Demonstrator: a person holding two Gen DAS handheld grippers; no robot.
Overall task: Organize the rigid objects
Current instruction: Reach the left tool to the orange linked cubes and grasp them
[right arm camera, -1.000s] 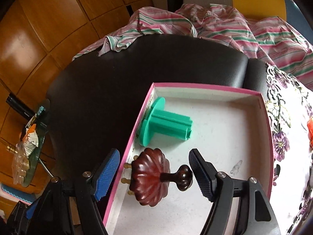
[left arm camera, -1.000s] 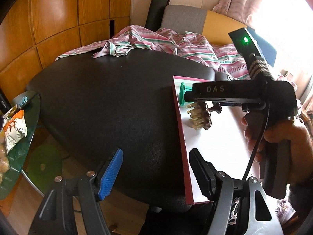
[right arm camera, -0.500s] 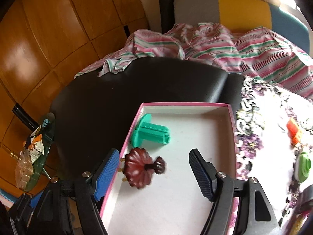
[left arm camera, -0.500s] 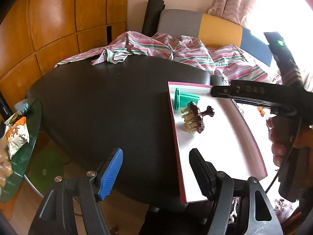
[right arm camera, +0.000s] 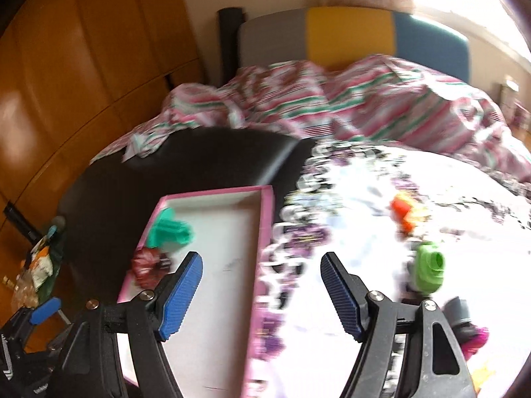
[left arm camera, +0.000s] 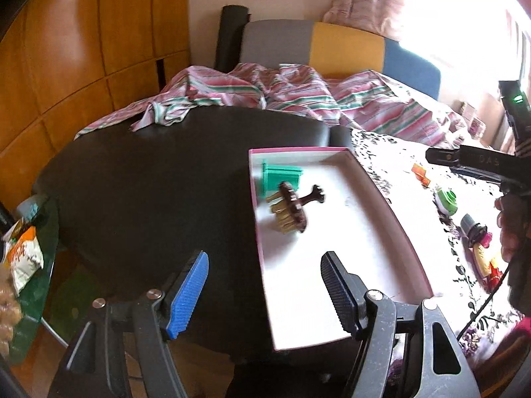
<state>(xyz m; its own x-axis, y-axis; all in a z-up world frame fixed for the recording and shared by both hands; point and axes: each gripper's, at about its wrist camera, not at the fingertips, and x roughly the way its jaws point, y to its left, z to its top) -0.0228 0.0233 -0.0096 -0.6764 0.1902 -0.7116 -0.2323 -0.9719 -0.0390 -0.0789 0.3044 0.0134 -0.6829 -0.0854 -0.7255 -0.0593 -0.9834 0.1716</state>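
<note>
The brown scalp-massager brush (left arm camera: 293, 210) lies on its side in the pink-rimmed tray (left arm camera: 391, 209), touching the teal plastic spool (left arm camera: 280, 179). It looks light and stiff; its knobbed stem seems the surest hold. Loose pieces, a green cap (right arm camera: 428, 270) among them, wait on the floral cloth (right arm camera: 348, 232). Both tongs, left (left arm camera: 265, 293) and right (right arm camera: 262, 295), gape empty.

Tray (left arm camera: 391, 212) floor mostly free; brush (left arm camera: 292, 210) crowds its far corner.
</note>
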